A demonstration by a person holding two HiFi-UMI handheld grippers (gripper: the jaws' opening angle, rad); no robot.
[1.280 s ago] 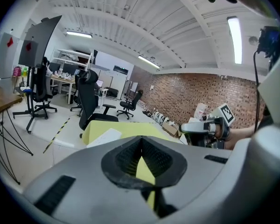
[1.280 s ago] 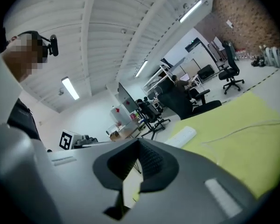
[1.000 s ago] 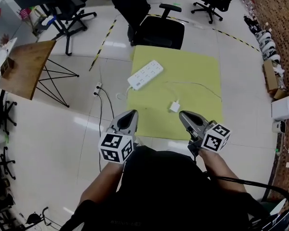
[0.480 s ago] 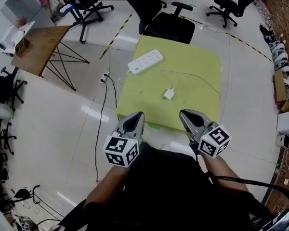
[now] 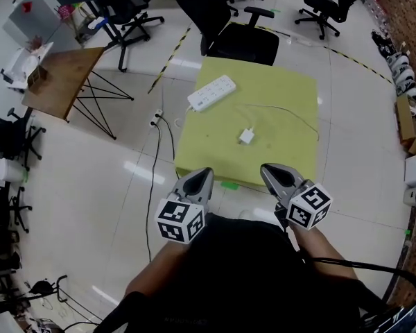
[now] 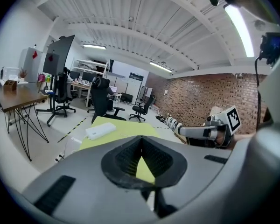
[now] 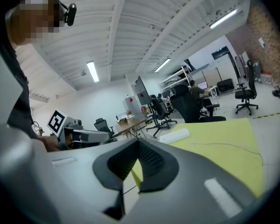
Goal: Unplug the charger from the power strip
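Observation:
A white power strip lies at the far left of a yellow-green table. The small white charger lies near the table's middle, apart from the strip, its thin cable looping to the right. My left gripper and right gripper hang side by side just short of the table's near edge, both shut with nothing between their fingers. The left gripper view shows its shut jaw tips aimed at the table and the strip. In the right gripper view the tips are shut too, with the strip beyond.
A black office chair stands against the table's far edge. A wooden trestle table is at the left. A floor socket with black cables lies beside the table's left side. Boxes and a brick wall line the right.
Both grippers have drawn back from over the table's near edge to just in front of it, still shut. The charger and strip have stayed put on the table.

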